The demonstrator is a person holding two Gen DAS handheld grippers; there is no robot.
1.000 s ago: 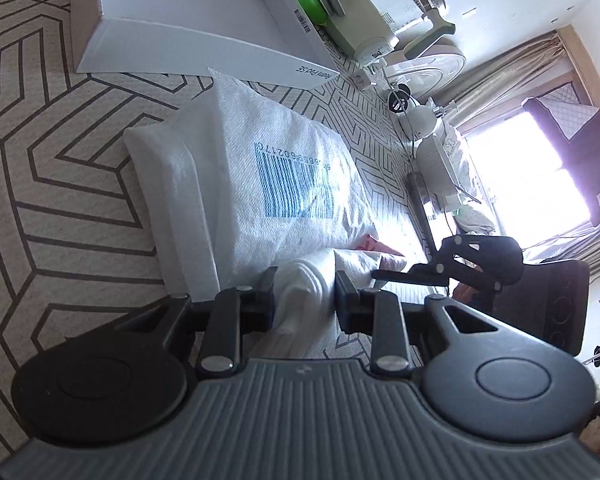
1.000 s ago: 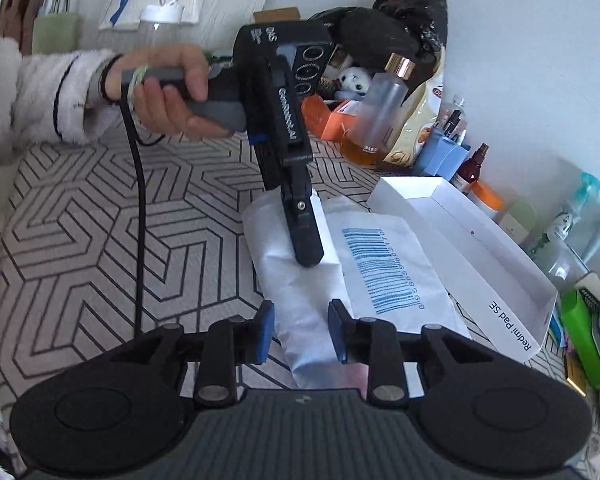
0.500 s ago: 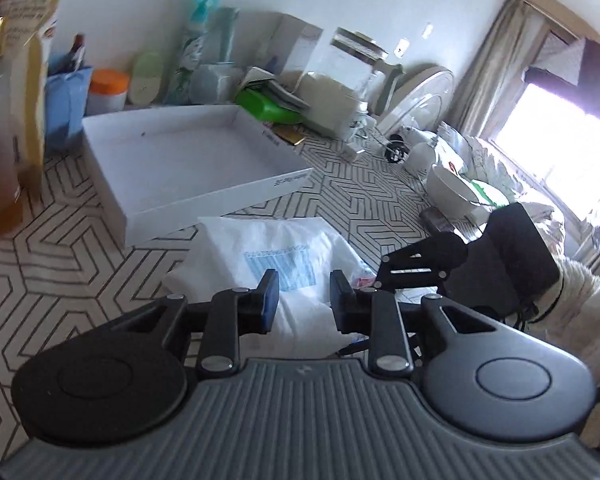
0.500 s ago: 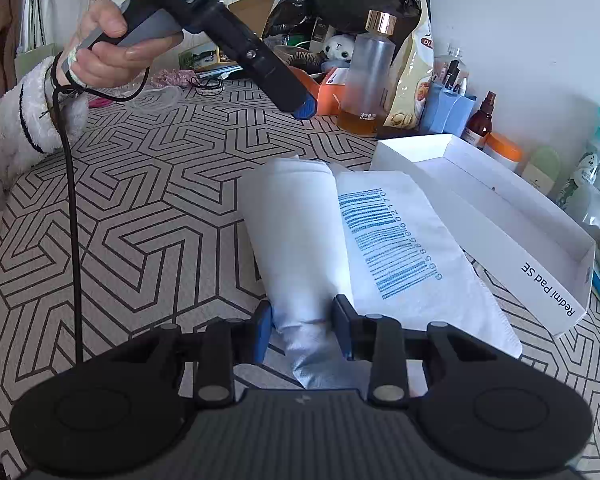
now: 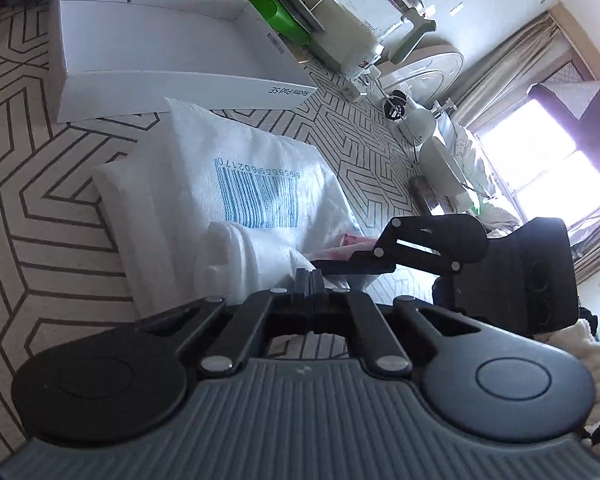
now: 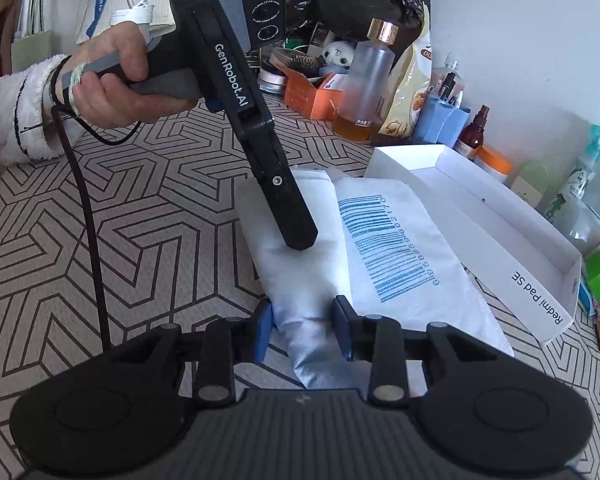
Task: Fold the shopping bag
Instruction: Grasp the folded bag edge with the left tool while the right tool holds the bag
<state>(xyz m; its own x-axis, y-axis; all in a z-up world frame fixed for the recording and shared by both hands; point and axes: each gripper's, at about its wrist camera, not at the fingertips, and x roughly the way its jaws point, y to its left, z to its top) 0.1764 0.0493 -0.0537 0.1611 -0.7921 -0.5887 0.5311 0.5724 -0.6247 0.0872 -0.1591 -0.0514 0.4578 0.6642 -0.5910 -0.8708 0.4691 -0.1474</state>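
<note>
Shopping bag [image 6: 396,256]: white fabric with a blue barcode print, lying partly folded on the geometric-patterned tablecloth [image 6: 148,208], with a rolled or folded thicker band along its left side in the right wrist view and the flat printed panel to the right of that band. At the far left of that view, a hand [image 6: 112,84] in a fuzzy white sleeve holds the left gripper [image 6: 300,240] by its grey handle; a black cable hangs from it. The left gripper is angled downward, and its tip rests on the folded band of the bag. In the left wrist view, its fingers are pressed together with no gap visible, and the bag fabric lies just beyond them; whether any fabric is pinched cannot be determined. The right gripper [image 6: 303,324] sits at the near end of the bag, its blue-padded fingers [image 6: 265,326] parted and straddling the narrow end of the folded band, with fabric between them; firm contact on both sides cannot be confirmed. To the right of the bag, a white box lid [image 6: 500,240] marked "Redmi Pad SE" lies just beside the printed panel. Behind it, bottles [image 6: 364,84] and other containers stand along the wall.
</note>
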